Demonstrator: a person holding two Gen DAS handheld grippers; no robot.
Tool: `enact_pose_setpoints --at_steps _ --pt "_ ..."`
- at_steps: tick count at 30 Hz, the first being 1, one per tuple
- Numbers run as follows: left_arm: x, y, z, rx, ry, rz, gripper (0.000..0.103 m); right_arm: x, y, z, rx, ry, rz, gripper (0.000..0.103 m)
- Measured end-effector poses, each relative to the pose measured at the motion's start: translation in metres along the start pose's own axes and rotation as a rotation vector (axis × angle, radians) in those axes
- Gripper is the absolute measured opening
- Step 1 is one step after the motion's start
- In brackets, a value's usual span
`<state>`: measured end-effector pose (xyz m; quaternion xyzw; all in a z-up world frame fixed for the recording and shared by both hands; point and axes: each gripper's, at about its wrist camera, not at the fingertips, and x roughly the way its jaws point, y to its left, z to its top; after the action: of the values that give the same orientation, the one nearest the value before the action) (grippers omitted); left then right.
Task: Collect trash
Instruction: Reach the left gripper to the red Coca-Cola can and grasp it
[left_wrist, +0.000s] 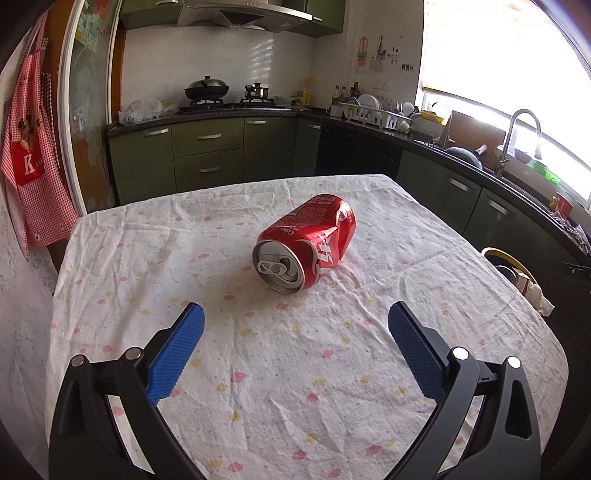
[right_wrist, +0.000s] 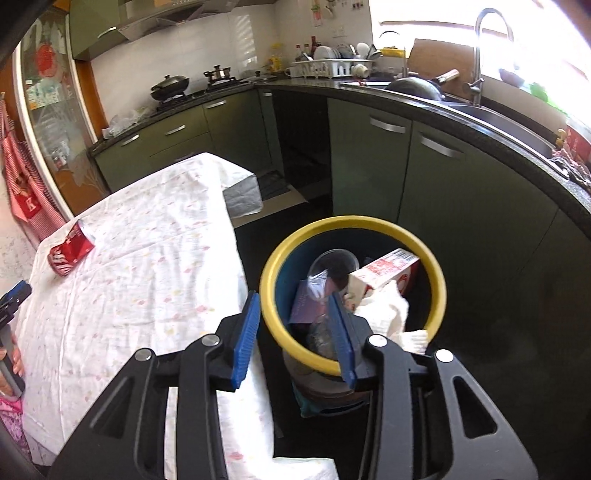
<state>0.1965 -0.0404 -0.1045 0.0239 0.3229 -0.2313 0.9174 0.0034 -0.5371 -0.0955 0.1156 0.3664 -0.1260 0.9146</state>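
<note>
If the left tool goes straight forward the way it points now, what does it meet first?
Most likely the red can, lying on its side on the tablecloth ahead of the open left tool. Nothing lies between them, though the cloth might come first.

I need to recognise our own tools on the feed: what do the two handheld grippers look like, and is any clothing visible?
Both match. The left gripper and the right gripper each have a glossy black frame with triangular cutouts, round silver pivot pins, and two flat fingers faced with blue textured pads. No cables or markings show. At the right view's lower left edge a bit of pink patterned fabric appears.
</note>
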Motion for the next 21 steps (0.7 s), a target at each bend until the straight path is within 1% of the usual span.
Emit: enact_pose_setpoints --at_steps 3,6,10,13,16,18,21 --pt "0.008 -0.005 0.004 -0.017 0.070 -0.071 0.098 -0.003 0.016 -0.004 -0.034 -0.005 0.038 0.042" --pt "0.021 -0.012 0.015 0.023 0.119 -0.093 0.098 -0.005 0.027 -0.006 -0.048 -0.014 0.084 0.045" --pt "0.048 -0.014 0.041 0.079 0.150 -0.113 0.098 -0.005 0.038 -0.008 -0.058 -0.016 0.132 0.047" --pt "0.077 -0.010 0.064 0.118 0.192 -0.161 0.098 0.000 0.042 -0.010 -0.059 -0.007 0.157 0.048" --pt "0.104 -0.006 0.082 0.136 0.233 -0.186 0.098 0.004 0.046 -0.010 -0.061 0.000 0.172 0.049" --pt "0.117 -0.004 0.092 0.142 0.250 -0.191 0.098 0.005 0.048 -0.010 -0.062 0.002 0.177 0.049" --pt "0.130 -0.004 0.103 0.170 0.258 -0.157 0.098 0.007 0.050 -0.010 -0.068 0.004 0.181 0.049"
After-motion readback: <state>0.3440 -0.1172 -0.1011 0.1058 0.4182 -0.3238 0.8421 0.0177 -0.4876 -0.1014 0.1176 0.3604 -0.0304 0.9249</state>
